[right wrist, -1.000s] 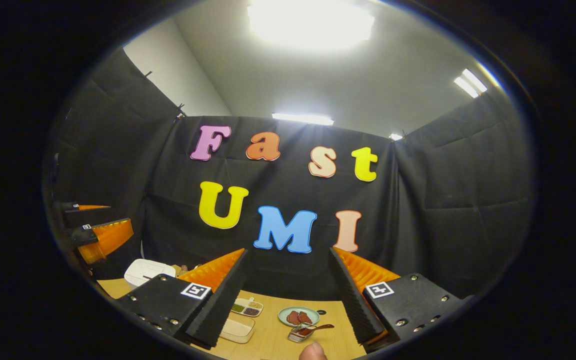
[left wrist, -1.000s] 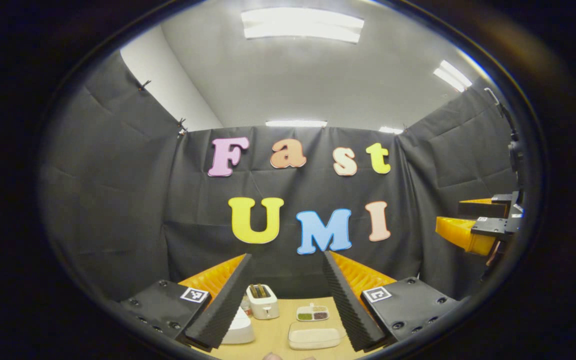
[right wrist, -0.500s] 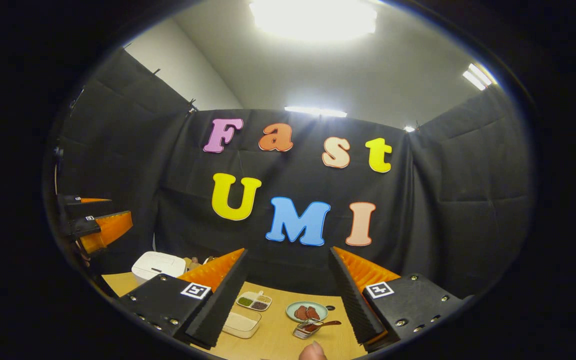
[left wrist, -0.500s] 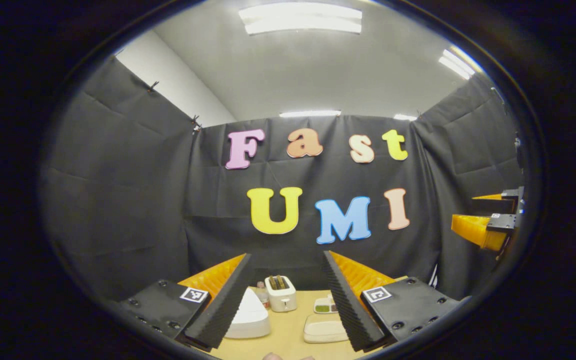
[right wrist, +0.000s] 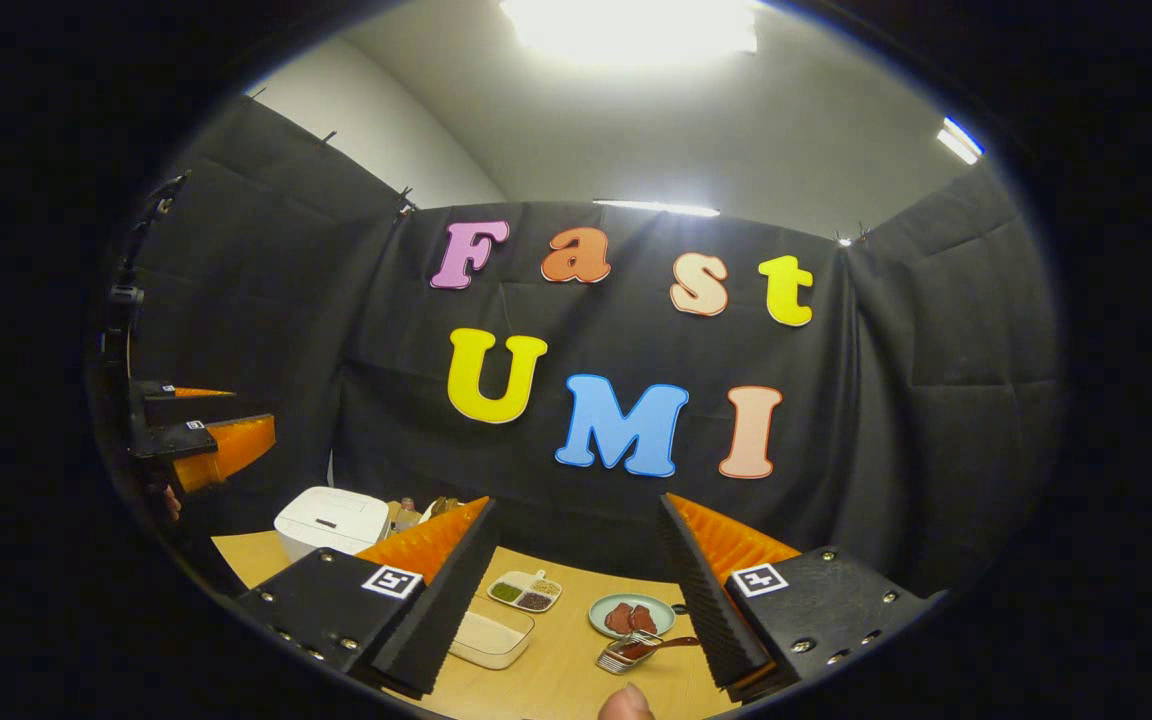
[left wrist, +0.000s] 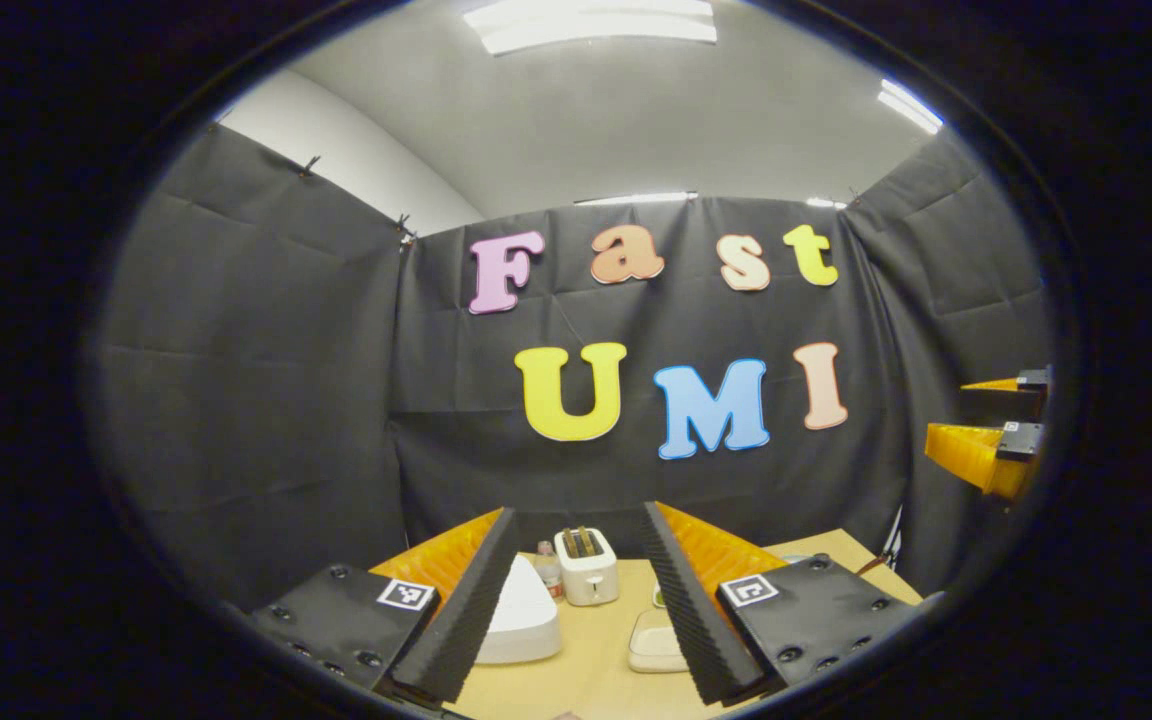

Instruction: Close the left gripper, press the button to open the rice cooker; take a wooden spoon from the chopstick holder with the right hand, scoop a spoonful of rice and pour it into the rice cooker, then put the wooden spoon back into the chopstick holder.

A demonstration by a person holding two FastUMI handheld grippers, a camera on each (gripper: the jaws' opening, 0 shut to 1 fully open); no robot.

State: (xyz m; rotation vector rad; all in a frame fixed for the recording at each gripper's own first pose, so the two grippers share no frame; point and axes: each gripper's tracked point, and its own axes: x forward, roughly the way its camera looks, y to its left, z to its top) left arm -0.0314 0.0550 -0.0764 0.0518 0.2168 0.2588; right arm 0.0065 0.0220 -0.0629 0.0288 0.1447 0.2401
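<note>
Rice cooker [left wrist: 521, 625] now nearer left gripper [left wrist: 576, 600], beside left finger; both grippers' jaws apart, empty.

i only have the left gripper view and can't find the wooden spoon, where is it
Observer: In the right gripper view, a brown spoon rests in a small metal holder near the front of the table, with its handle sticking out to the right.
Operator: anything close to it
Observer: A plate with reddish pieces sits just behind the holder.
Operator: is the right gripper holding anything
Observer: No, the right gripper is open, with nothing between its fingers.
</note>
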